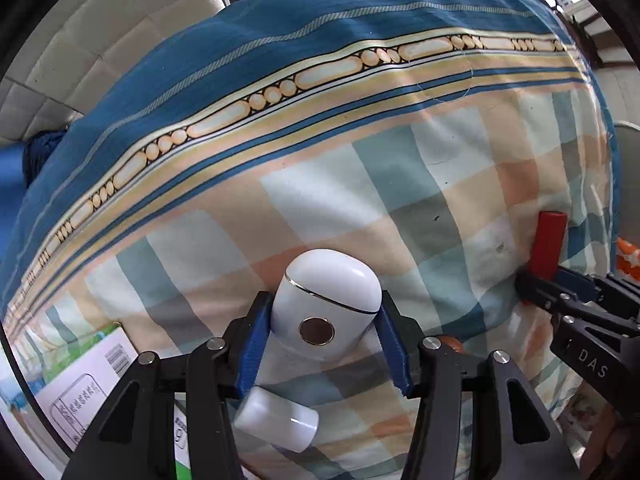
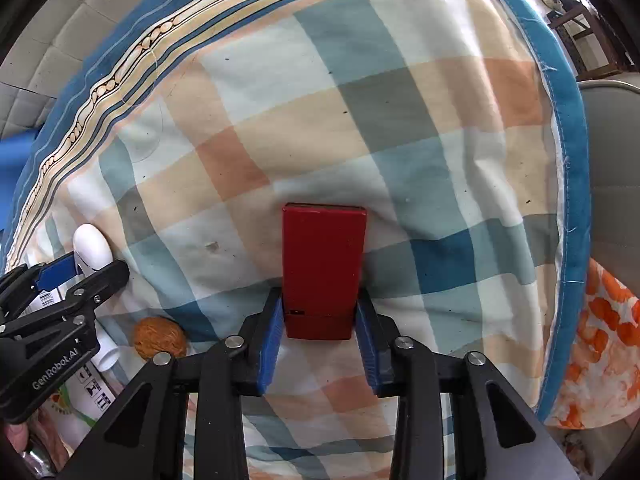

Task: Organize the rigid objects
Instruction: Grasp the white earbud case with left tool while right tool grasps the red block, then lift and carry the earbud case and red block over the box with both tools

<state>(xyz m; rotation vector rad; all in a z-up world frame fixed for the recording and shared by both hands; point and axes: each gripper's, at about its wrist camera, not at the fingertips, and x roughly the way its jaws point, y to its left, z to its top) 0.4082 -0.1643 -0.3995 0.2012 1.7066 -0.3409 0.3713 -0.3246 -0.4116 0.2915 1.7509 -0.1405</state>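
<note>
My left gripper (image 1: 325, 312) is shut on a white rounded device (image 1: 326, 300) with a round metal button, held over a checked cloth (image 1: 360, 184). The device also shows in the right wrist view (image 2: 91, 246) at the far left. My right gripper (image 2: 320, 312) is shut on a flat red box (image 2: 322, 276), whose far end rests on the cloth (image 2: 360, 120). The red box also shows in the left wrist view (image 1: 549, 240) at the right, in the right gripper (image 1: 536, 280). The left gripper (image 2: 80, 276) shows at the left of the right wrist view.
A white cylinder (image 1: 278, 420) lies under my left gripper. A printed carton (image 1: 80, 384) lies at the lower left. A brown walnut-like ball (image 2: 159, 338) sits on the cloth. An orange-patterned cloth (image 2: 604, 336) and a grey chair (image 2: 612, 140) are at the right. Tiled floor (image 1: 80, 60) lies beyond.
</note>
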